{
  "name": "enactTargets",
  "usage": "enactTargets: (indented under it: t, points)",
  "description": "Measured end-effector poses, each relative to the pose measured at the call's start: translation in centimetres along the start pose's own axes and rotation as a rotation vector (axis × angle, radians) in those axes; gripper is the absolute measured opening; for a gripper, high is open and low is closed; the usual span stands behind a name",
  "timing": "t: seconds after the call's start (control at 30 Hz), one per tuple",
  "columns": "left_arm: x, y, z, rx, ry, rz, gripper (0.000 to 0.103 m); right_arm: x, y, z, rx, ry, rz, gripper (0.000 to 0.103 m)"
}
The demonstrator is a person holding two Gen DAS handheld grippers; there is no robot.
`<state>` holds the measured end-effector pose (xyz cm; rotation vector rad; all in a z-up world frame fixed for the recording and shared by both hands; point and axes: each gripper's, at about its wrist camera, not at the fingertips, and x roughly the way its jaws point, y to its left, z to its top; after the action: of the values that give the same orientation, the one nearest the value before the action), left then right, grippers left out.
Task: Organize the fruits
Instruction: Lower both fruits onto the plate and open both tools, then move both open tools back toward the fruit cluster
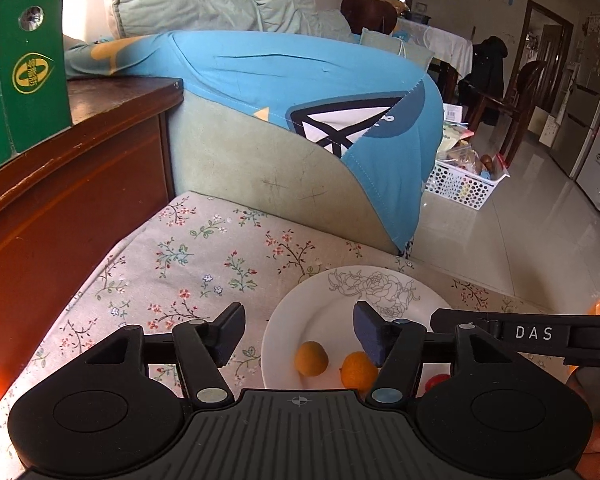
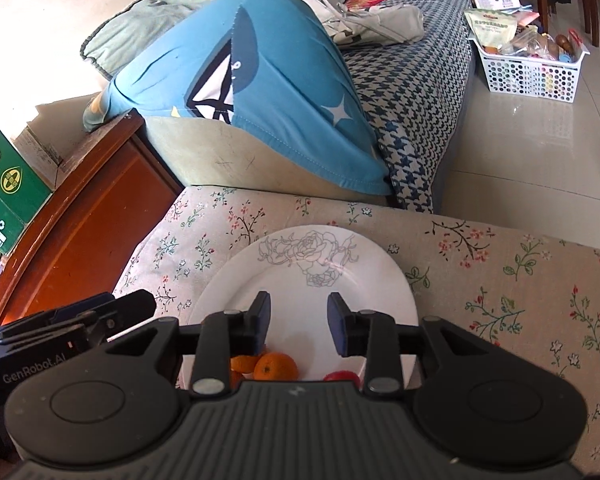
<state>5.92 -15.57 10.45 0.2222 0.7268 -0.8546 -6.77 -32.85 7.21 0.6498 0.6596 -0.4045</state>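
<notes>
Both grippers hang empty above the white rose-printed plate [image 2: 380,276]: left gripper [image 1: 299,334] half open, right gripper [image 2: 299,322] narrowly parted; 2 oranges [image 1: 358,372] lie there.

Off to your left gripper's right, the other black plastic gripper body [image 1: 540,334] read "DAS"; left of your right gripper, its black neighbour's casing [image 2: 36,376] read "GenRobot.AI".

Bright daylight floods both views from beyond the blue-draped sofa arm [image 1: 300,92], blowing the wall above it out to white, throwing glare on the floor tiles [image 1: 540,220] to its right, while fisheye bending curves the wooden cabinet [image 1: 60,208] left of it, focus crisp throughout.
</notes>
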Motion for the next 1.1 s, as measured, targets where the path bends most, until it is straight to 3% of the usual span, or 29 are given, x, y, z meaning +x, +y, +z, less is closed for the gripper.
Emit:
enactTargets:
  t: [0.23,0.9,1.1]
  points:
    - [-2.7,1.0,-1.4,-0.004,0.038,0.044,0.064,-2.3,1.9,-1.4,-0.086,-0.011,0.025,0.037]
    - [-8.4,5.2,-5.6,-0.035,0.07,0.138,0.065,-5.4,3.2,-6.8,-0.124,0.06,0.102,0.038]
    - [-9.2,6.3,-7.2,-0.03,0.081,0.137,0.067,-5.8,3.3,-8.1,-0.136,0.082,0.114,0.038]
